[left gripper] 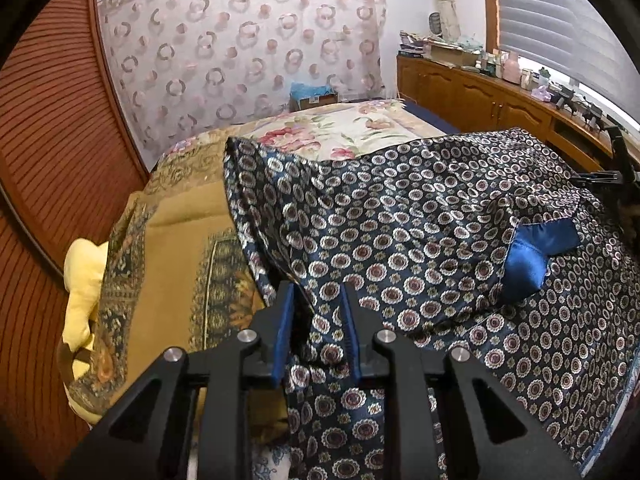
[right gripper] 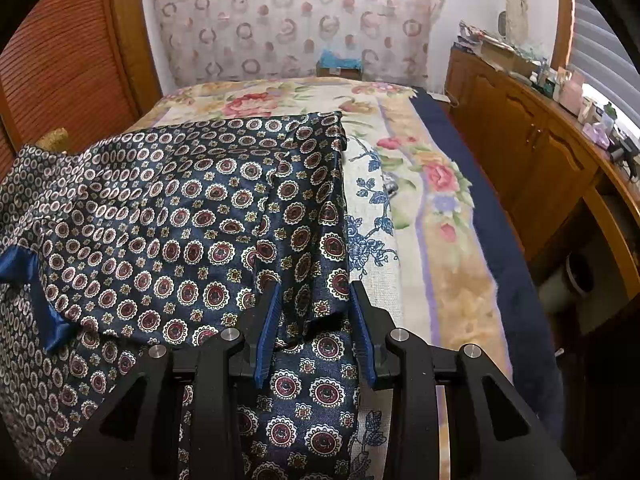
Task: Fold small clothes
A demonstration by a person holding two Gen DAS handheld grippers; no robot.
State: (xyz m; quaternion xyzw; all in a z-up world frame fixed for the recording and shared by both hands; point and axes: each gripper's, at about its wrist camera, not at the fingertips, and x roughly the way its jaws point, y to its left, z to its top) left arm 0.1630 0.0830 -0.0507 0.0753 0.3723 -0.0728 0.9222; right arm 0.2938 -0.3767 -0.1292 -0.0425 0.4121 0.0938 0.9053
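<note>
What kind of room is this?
Most likely a bedroom: a bed with a floral bedspread, a long wooden cabinet cluttered with small bottles under a blinded window, and a patterned curtain behind.

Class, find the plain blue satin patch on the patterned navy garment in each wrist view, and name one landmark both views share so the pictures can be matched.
Left wrist view: the blue satin patch sits right of centre, on the patterned garment.
Right wrist view: the patch is at the far left edge, partly cut off.
Shared landmark: the small box with blue contents by the circle-print curtain.
</note>
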